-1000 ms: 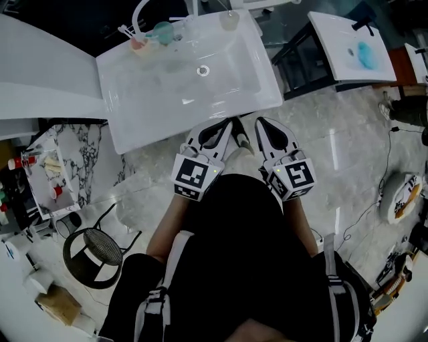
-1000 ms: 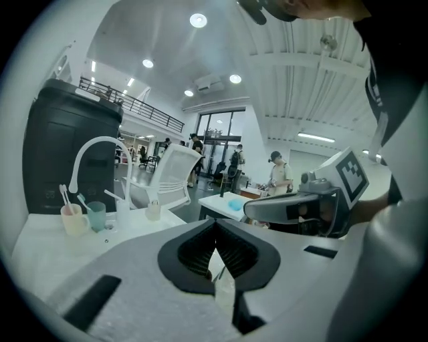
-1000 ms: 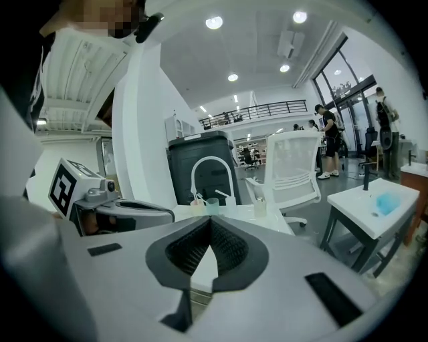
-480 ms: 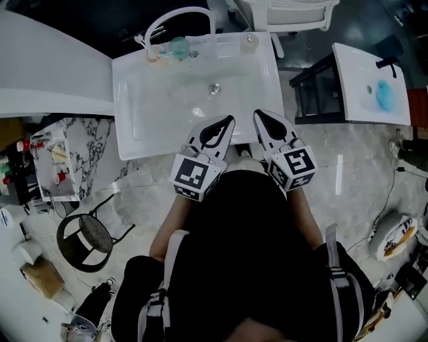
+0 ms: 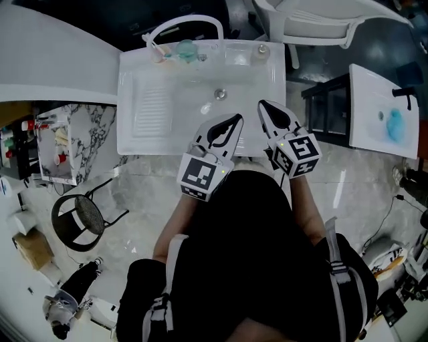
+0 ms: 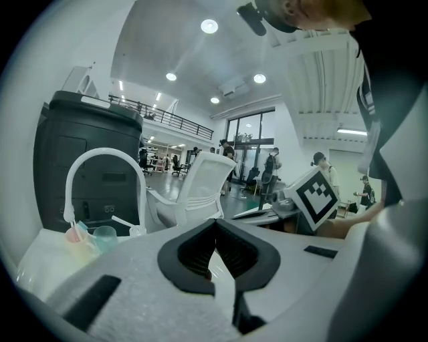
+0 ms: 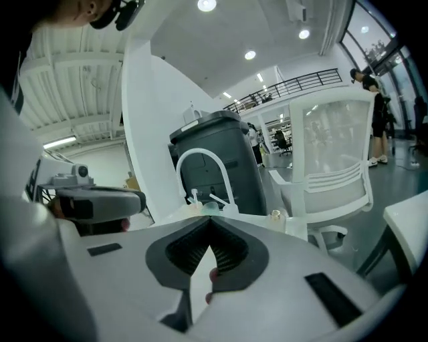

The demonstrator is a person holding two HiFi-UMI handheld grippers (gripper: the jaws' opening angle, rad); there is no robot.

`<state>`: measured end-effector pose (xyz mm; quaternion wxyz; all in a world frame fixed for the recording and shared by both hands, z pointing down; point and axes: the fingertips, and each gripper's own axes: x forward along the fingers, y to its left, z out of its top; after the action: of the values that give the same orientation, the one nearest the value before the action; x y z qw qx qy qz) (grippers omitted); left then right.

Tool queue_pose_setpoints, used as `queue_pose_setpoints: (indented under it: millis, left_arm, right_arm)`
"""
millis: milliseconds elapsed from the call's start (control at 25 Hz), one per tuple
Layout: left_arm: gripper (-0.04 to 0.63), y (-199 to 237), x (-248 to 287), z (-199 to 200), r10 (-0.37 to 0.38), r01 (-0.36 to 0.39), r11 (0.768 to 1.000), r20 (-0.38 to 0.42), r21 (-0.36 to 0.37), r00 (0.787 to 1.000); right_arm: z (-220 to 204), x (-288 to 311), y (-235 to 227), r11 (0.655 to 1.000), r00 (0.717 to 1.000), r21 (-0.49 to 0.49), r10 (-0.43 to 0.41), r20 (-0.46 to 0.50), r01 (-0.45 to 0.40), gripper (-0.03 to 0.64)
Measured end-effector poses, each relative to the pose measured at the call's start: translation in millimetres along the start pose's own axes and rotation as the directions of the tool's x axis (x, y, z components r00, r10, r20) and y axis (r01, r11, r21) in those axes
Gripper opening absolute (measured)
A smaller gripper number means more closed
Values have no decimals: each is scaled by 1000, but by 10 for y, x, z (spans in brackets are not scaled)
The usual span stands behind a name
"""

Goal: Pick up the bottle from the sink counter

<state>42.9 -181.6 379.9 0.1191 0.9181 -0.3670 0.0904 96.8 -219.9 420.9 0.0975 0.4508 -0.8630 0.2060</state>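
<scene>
Claws shut and empty; bottle [image 5: 262, 49] on back right corner of sink [image 5: 134, 139] surface

Small bottle, pale cap, stands at the rear rim, right of the arched white faucet [image 5: 184, 23]. The right gripper view shows it too [image 7: 275, 215], upright, beyond the claw tips. Teal cup [image 5: 186, 48] and pink cup [image 5: 159, 53] sit under the faucet arch, back left.

Left claw [image 5: 234, 120]: jaws pressed together, nothing between them, tip over the near edge of the basin. Right claw [image 5: 263, 105]: jaws likewise pressed together and empty, just beside the left one and a little further in. Both well apart from the bottle. White chair [image 5: 314, 20] behind the sink.
</scene>
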Motion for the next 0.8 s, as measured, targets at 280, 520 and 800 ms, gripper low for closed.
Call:
queue_pose_setpoints:
  millis: [280, 520, 800]
  left_arm:
    - [18, 74, 317, -67, 66, -67, 997, -35, -35, 997]
    - [18, 197, 545, -166, 116, -121, 990, -67, -68, 991]
    - [18, 229, 747, -271, 135, -145, 983, -87, -110, 987]
  right_arm:
    - [-169, 333, -498, 999, 998, -32, -11, -68, 9, 3]
    - [-317, 661, -957, 999, 996, -31, -39, -79, 36, 3]
    - [-602, 960, -1366, 997, 987, -24, -80, -137, 77, 6]
